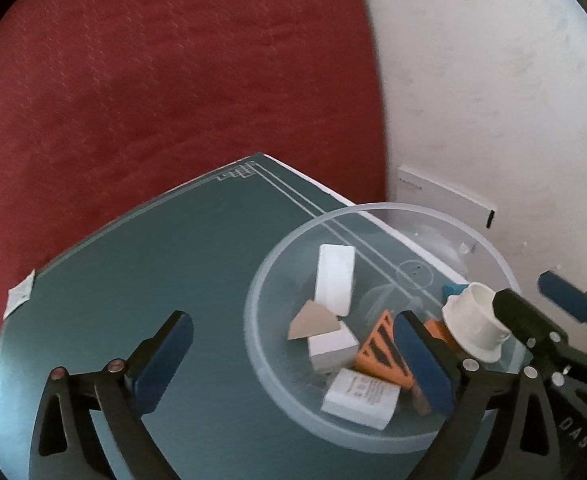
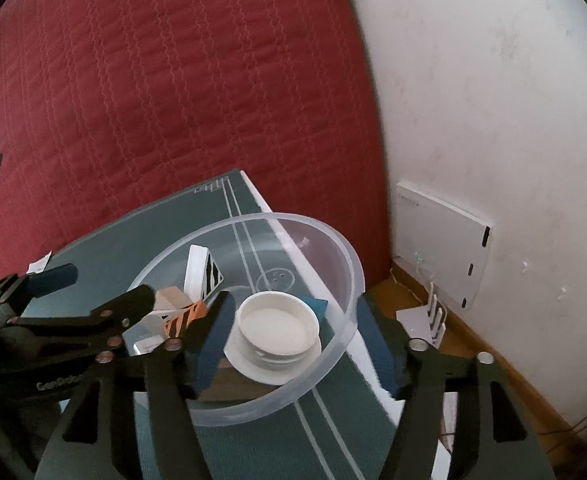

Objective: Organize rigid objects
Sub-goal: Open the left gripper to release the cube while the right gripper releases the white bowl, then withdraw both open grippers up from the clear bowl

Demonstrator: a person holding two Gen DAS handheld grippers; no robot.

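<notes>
My left jaws [image 1: 293,360] stand as wide as they go and hold nothing: one finger hangs over the bare desk [image 1: 153,280], the other reaches inside the bowl [image 1: 373,210], just beside the orange striped triangle [image 1: 385,352]. My right jaws [image 2: 295,344] are partly open. The white fitting [image 2: 277,328] shows between them but neither pad presses on it, so I judge that it rests in the bowl on its own, leaning on what lies under it. My right jaws straddle the wall of the bowl, one finger inside and the other seemingly outside the rim, though through the cloudy plastic I cannot be sure. The step in hand, as I read it, is letting go cleanly and getting both jaws out. To do it well I should keep the right jaws parted and lift up and back, not sideways, since a sideways pull would hook the rim and drag the light bowl. It sits near the corner of the desk on the wall side, so a shove could tip it off. The left finger should rise clear before it swings, or it will stir the triangle, the tan wedge [image 1: 313,322] and the labelled box [image 1: 359,398] beside it. The white block [image 1: 333,280] leans further back, well out of my way. Beyond the desk there is only the red bedspread [image 1: 173,80].
</notes>
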